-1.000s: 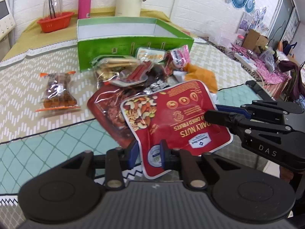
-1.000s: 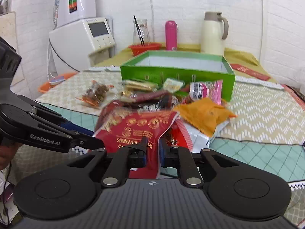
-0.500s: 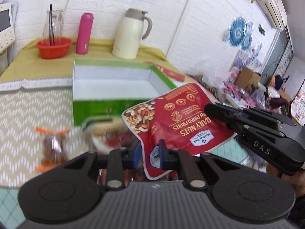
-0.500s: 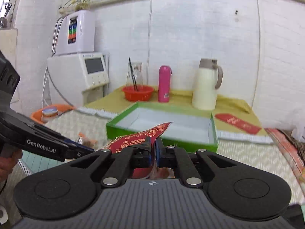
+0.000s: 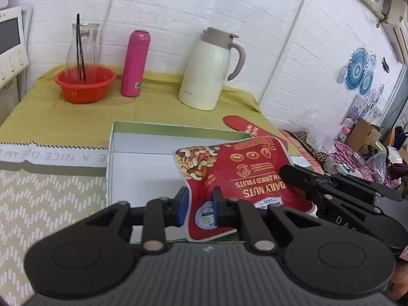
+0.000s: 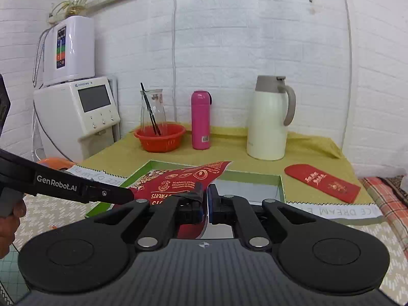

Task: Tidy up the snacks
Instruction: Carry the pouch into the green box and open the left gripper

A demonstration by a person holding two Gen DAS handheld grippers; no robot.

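Red nut pouch [image 5: 244,176] between both grippers' fingers [image 5: 183,205]

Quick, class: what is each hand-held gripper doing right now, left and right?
Left hand-held gripper: closed on the bottom edge of the red nut bag.
Right hand-held gripper: closed on the same nut bag's side edge.

Soft, even light is filling the room and the white brick wall [image 6: 255,38] is looking bright in both views. No strong glare is showing; only a pale shine is lying on the cream jug [image 5: 211,68]. Short, soft shadows are falling on the yellow cloth [image 5: 153,102] just beside the jug. The fisheye lens is bending the wall lines, and dark corners are appearing far from the jug. Both pictures are looking sharp.
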